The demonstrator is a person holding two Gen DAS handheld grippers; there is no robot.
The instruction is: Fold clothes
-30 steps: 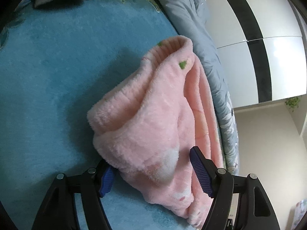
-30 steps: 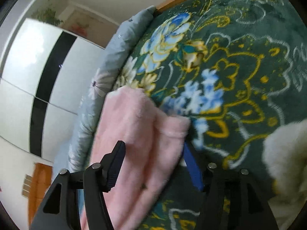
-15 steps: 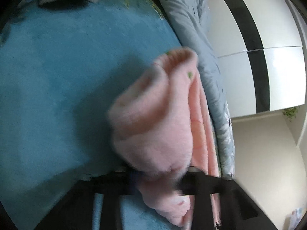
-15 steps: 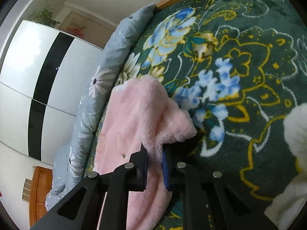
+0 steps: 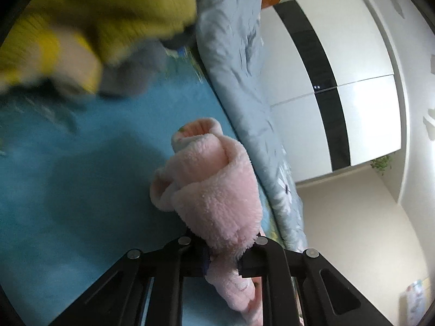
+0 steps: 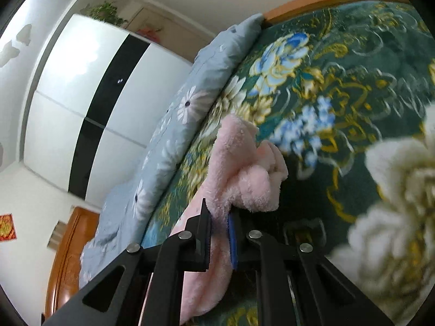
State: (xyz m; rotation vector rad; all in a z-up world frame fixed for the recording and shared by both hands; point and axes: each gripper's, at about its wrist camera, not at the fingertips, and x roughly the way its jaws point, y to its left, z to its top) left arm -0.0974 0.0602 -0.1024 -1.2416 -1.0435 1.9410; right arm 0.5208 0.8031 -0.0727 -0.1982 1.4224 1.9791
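Note:
A fluffy pink garment [image 5: 214,190] hangs bunched from my left gripper [image 5: 223,255], which is shut on its lower fold above the blue blanket [image 5: 68,190]. In the right wrist view the same pink garment [image 6: 244,174] is pinched by my right gripper [image 6: 218,233], shut on an edge, above the dark green floral blanket [image 6: 339,68]. The fabric droops below both sets of jaws.
A yellow garment [image 5: 108,8] and a grey one [image 5: 130,76] lie blurred at the far left. A cream fluffy garment [image 6: 394,203] sits at the right. A grey-blue flowered quilt [image 5: 244,95] runs along the bed edge by a white and black wardrobe [image 5: 339,81].
Both grippers went from open around the pink garment to shut on it, then lifted it off the bed. The left view has swung so the yellow garment came into sight.

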